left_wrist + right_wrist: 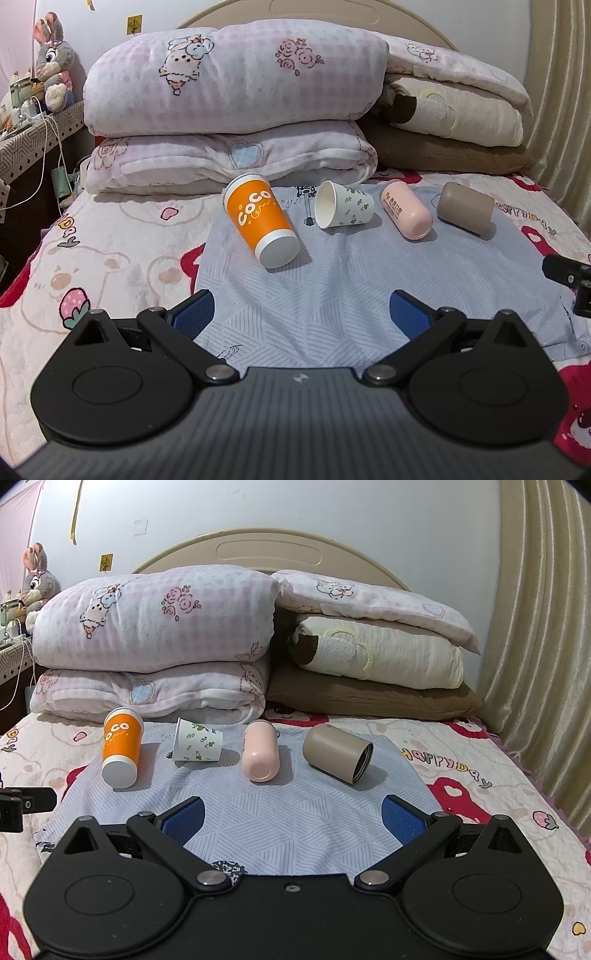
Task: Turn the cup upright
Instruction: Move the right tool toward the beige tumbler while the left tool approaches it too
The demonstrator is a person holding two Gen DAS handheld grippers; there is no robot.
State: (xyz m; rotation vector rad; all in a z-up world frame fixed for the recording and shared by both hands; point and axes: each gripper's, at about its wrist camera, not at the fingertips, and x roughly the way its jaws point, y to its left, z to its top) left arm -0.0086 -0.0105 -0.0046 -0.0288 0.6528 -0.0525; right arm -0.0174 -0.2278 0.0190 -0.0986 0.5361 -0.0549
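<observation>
I saw both the left gripper [301,314] and right gripper [293,818] with jaws apart at frame bottom, the orange cup [261,220] lying well above, mid-frame.

Both wrist cams sit low over the foot end of the bed, looking forward along their blue fingers [194,314] [184,818] toward the headboard [266,550]. Left view sits nearer and left, centred by the orange cup [260,221]; right view sits further back and right. Shared: grey cloth [332,295] [295,812], four-cup row, stacked bedding [229,85] [155,616].
</observation>
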